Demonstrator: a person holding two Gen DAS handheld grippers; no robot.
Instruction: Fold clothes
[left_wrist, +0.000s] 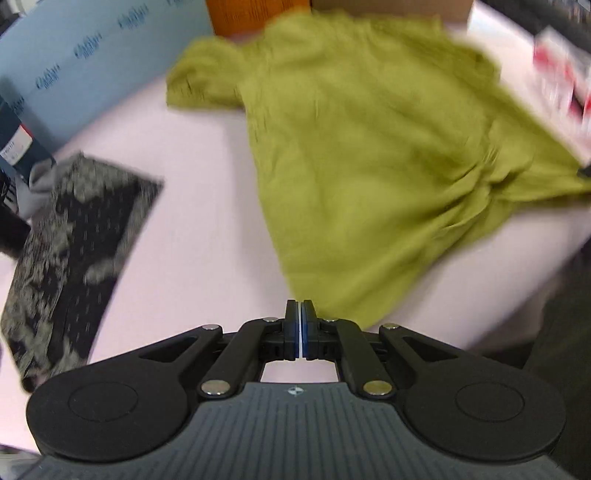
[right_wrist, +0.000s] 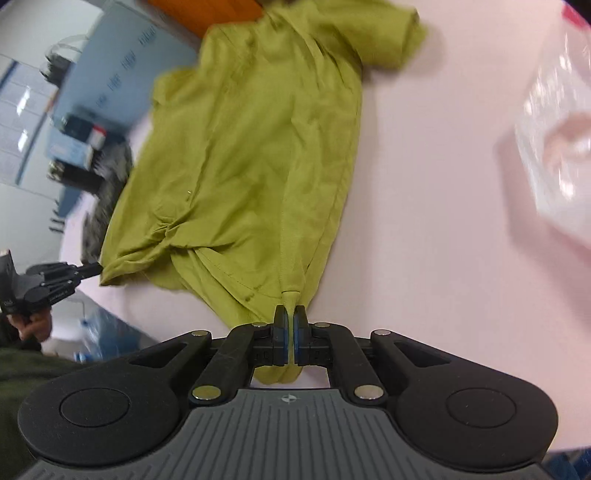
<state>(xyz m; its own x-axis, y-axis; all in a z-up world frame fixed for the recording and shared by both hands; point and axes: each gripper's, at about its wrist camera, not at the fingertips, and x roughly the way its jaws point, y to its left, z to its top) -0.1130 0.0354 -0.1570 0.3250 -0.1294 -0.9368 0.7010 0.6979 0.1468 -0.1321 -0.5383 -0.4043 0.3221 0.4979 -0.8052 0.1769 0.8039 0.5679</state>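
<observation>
Green shirt (right_wrist: 240, 155): long axis 6-to-12 o'clock, sleeves far; right claw (right_wrist: 290, 314) clamped on hem; left claw (left_wrist: 299, 310) closed, empty.

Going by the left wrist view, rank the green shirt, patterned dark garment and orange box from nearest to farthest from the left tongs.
1. Green shirt: its hem lies just ahead-right of the left tongs.
2. Patterned dark garment: off to the left.
3. Orange box: far end, behind the shirt.

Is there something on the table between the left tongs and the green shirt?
Nothing visible. The left tongs are shut, empty, at the hem of the green shirt, with only bare table between. The patterned cloth lies off to the left. The right tongs already pinch the shirt.
</observation>
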